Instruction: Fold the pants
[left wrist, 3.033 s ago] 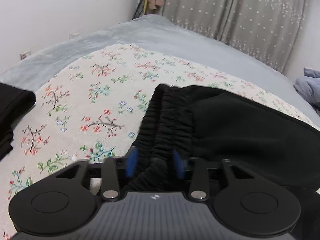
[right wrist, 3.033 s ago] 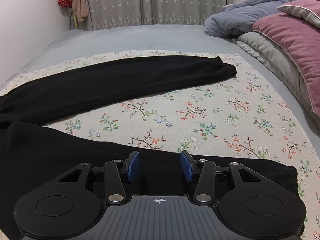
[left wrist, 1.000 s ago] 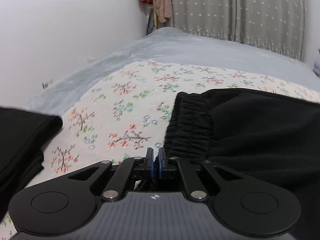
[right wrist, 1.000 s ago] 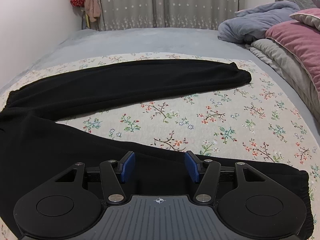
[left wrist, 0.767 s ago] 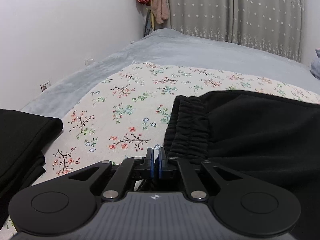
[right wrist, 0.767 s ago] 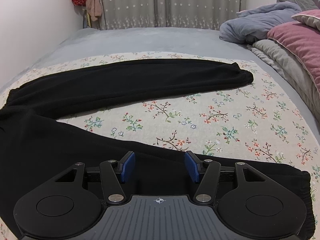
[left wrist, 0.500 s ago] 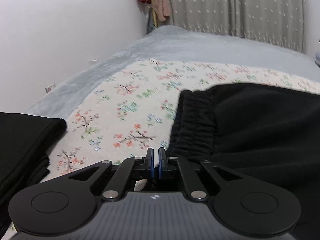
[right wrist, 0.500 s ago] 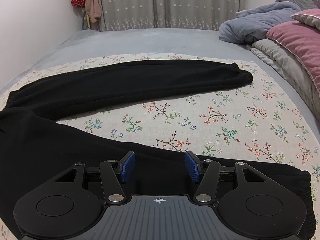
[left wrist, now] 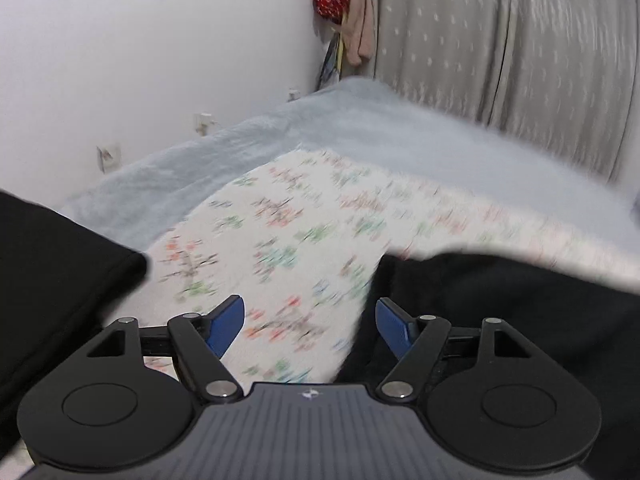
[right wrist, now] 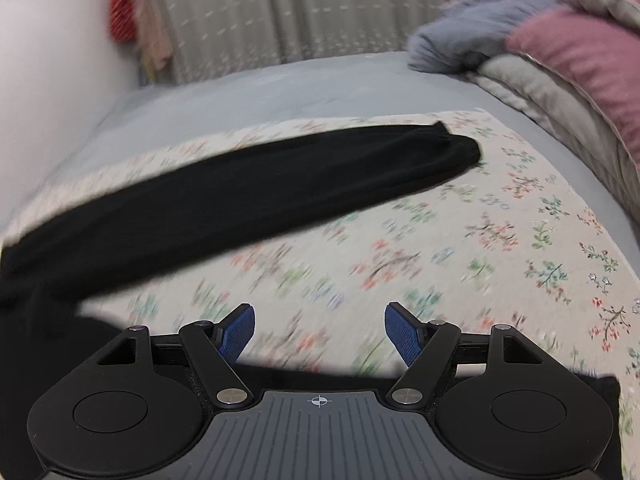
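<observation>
Black pants lie spread on a floral cloth on the bed. In the left wrist view their waist end [left wrist: 500,292] fills the right side, and my left gripper [left wrist: 310,318] hangs just left of it, jaws opening wide with only floral cloth [left wrist: 280,240] between them. In the right wrist view the far leg [right wrist: 280,184] runs across to its cuff at upper right, while the near leg [right wrist: 320,378] lies under the gripper body. My right gripper [right wrist: 320,330] is also opening, nothing between its blue pads. Both views are blurred by motion.
A folded black garment [left wrist: 52,276] sits at the left edge of the left wrist view. A pink pillow [right wrist: 580,52] and grey-blue bedding [right wrist: 460,40] pile up at the right. Curtains [right wrist: 280,12] and a white wall [left wrist: 160,60] bound the grey bed.
The left gripper, shut at the waistband before, has let go, opened wide and lifted away to the left. The right gripper's jaws have spread and it has shifted sideways over the near leg.
</observation>
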Demonstrator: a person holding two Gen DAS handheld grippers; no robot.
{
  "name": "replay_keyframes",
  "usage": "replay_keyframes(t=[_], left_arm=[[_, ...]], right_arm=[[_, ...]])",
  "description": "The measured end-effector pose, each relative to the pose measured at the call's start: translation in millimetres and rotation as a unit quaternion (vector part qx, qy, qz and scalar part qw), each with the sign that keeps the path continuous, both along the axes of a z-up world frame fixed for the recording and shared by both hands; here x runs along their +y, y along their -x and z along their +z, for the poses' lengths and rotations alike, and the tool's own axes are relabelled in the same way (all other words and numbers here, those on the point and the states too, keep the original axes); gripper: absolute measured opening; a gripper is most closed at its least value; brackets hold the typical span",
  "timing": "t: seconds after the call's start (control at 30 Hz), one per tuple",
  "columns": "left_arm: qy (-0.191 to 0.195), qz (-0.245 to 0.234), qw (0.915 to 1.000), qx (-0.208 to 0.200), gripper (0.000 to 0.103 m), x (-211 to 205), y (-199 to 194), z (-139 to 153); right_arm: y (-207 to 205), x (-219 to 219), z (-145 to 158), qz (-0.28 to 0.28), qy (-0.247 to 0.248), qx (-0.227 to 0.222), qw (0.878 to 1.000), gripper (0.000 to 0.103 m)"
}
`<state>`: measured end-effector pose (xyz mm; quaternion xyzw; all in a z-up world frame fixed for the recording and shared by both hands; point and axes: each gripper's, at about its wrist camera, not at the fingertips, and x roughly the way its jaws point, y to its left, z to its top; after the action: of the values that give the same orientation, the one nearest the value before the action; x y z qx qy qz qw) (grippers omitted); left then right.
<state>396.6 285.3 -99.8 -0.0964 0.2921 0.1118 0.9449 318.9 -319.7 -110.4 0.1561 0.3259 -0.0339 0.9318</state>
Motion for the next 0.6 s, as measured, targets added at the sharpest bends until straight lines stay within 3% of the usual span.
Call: replay_keyframes(t=[0.07, 0.2, 0.33, 0.5, 0.6], left_arm=[[0.008, -0.021, 0.9997, -0.004, 0.091, -10, -13, 7], [-0.030, -0.065, 0.9973, 0.017, 0.097, -48, -52, 12], [-0.062, -0.049, 0.9955, 0.052, 0.098, -63, -99, -1], [-0.089, -0.050, 0.9900, 0.098, 0.098, -67, -132, -31], [-0.103, -0.062, 0.9873, 0.104, 0.090, -69, -140, -45]], right_arm=[[-17, -25, -2, -0.017, -0.035, 0.001, 0.999, 0.073], [-58, -71, -4, -0.056, -0.075, -0.006, 0.996, 0.073], [-105, -118, -2, -0.087, -0.115, -0.019, 0.989, 0.073], [-170, -166, -5, -0.126, -0.117, -0.012, 0.985, 0.073], [-207, -181, -5, -0.133, -0.092, -0.010, 0.987, 0.073]])
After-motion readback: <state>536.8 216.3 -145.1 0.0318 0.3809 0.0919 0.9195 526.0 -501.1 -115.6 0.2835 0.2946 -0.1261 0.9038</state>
